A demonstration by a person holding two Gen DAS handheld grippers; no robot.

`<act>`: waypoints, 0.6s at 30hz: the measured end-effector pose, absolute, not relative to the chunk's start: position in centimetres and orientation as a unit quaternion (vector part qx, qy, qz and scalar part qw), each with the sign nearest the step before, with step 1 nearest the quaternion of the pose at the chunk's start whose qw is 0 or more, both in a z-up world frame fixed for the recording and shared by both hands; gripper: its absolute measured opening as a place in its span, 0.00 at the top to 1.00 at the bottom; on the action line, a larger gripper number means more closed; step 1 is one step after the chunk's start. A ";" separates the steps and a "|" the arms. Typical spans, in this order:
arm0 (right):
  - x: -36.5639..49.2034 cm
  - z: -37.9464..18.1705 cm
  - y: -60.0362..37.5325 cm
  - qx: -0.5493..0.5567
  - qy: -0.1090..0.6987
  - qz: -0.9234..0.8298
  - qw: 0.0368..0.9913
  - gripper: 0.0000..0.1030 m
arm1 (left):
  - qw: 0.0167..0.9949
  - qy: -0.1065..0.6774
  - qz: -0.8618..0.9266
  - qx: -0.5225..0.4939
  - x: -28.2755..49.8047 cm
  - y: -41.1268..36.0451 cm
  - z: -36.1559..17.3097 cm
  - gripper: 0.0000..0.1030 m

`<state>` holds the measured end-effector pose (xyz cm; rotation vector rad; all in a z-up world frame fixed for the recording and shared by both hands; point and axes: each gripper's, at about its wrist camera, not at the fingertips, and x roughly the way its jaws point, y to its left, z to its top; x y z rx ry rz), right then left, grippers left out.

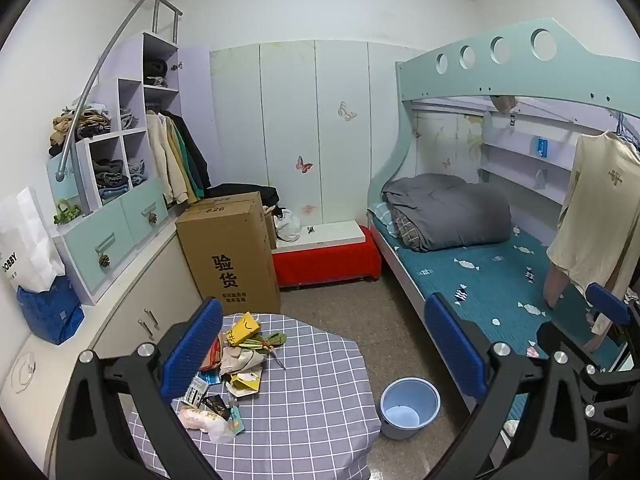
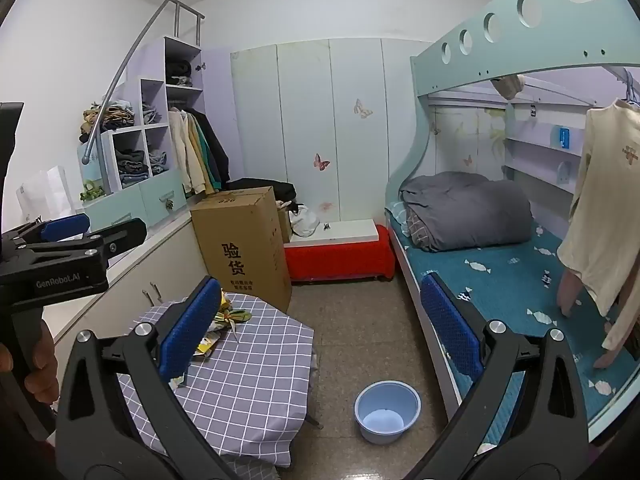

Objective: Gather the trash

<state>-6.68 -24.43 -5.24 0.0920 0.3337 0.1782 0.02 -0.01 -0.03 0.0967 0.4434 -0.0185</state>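
Approaching trash pile, both grippers spread, empty
Your careless grab could snag the tablecloth beneath

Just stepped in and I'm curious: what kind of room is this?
Most likely a child's bedroom. A bunk bed with a grey duvet fills one side, a wardrobe holds hanging and folded clothes, and butterfly stickers dot the wall panels.
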 end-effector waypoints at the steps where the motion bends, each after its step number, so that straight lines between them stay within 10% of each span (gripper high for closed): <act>1: -6.6 -5.3 -24.4 0.045 0.165 0.090 0.981 0.06 | 0.974 0.222 -0.010 0.051 0.0 -0.1 0.0 0.04; 18: -4.8 -5.8 -23.2 0.046 0.170 0.093 0.980 0.06 | 0.973 0.226 -0.007 0.048 1.3 1.5 -1.0 0.04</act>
